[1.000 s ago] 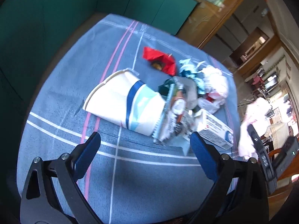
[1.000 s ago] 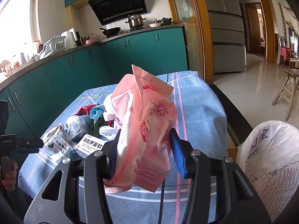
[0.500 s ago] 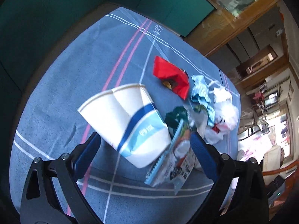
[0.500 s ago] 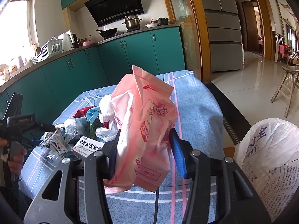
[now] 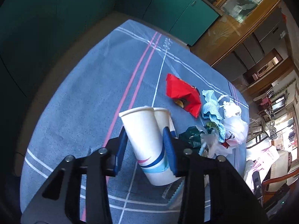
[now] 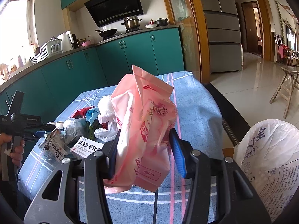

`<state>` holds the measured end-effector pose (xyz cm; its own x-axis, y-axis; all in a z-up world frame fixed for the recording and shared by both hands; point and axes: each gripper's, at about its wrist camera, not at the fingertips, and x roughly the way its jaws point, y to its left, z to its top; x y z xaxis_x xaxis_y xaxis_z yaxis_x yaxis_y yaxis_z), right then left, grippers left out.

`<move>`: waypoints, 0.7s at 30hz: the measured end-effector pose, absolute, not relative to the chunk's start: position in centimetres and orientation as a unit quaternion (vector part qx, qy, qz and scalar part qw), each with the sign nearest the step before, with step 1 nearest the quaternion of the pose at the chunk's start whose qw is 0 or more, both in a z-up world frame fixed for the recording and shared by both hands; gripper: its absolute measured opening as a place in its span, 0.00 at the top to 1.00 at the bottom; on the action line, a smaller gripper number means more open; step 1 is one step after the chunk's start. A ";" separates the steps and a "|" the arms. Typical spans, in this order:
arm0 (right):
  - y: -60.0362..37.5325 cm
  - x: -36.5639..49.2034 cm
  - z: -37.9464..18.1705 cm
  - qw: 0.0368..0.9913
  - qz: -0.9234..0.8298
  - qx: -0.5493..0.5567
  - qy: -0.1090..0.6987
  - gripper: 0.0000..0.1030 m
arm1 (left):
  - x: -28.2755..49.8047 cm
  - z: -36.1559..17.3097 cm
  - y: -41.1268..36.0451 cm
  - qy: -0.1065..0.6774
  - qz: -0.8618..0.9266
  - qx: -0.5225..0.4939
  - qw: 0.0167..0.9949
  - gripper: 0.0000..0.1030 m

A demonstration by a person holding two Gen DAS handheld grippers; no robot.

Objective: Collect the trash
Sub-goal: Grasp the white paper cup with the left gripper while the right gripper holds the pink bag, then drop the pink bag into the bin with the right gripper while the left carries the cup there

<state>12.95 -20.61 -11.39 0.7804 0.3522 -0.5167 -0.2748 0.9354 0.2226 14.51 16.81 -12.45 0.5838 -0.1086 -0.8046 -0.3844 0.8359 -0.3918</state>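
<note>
The second paper cup (image 5: 164, 119) hides behind the front one; the white sack (image 6: 269, 160) runs off frame.

Daylight only: the window (image 6: 17, 24) at upper left of the right wrist view is blown out white, and the floor (image 6: 248, 78) carries a soft glare. Left wrist view is dimmer, with cabinets (image 5: 56, 28) nearly black-green and overexposure at far right. Both frames sharp centrally; strong fisheye bending and dark vignette at the edges.
</note>
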 end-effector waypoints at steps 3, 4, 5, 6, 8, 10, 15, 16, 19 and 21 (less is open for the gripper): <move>-20.6 12.9 -11.3 0.942 0.165 0.069 0.283 0.52 | 13.1 -11.1 16.7 0.422 0.084 -0.271 0.861 0.68; -20.7 12.9 -11.3 0.943 0.164 0.070 0.282 0.52 | 12.8 -10.7 16.6 0.414 0.085 -0.269 0.865 0.68; -20.7 12.9 -11.3 0.943 0.164 0.072 0.281 0.52 | 12.2 -9.9 16.4 0.399 0.085 -0.265 0.873 0.68; -20.8 12.9 -11.3 0.943 0.163 0.073 0.281 0.52 | 11.7 -9.3 16.2 0.390 0.085 -0.264 0.878 0.68; -21.0 12.9 -11.4 0.943 0.161 0.077 0.282 0.52 | 10.7 -7.8 15.7 0.370 0.082 -0.259 0.888 0.68; -21.0 12.9 -11.4 0.943 0.160 0.079 0.282 0.52 | 9.6 -6.0 14.8 0.344 0.074 -0.249 0.903 0.68; -20.9 12.8 -11.3 0.943 0.162 0.078 0.280 0.52 | 7.3 -2.8 12.2 0.301 0.063 -0.209 0.928 0.68; -20.8 12.7 -11.3 0.943 0.163 0.078 0.280 0.52 | 6.8 -2.2 11.7 0.293 0.062 -0.200 0.933 0.68; -20.7 12.6 -11.2 0.943 0.165 0.077 0.278 0.52 | 6.0 -1.3 10.6 0.281 0.061 -0.183 0.940 0.68; -20.7 12.6 -11.2 0.943 0.166 0.078 0.276 0.52 | 5.6 -1.0 9.9 0.280 0.046 -0.179 0.942 0.68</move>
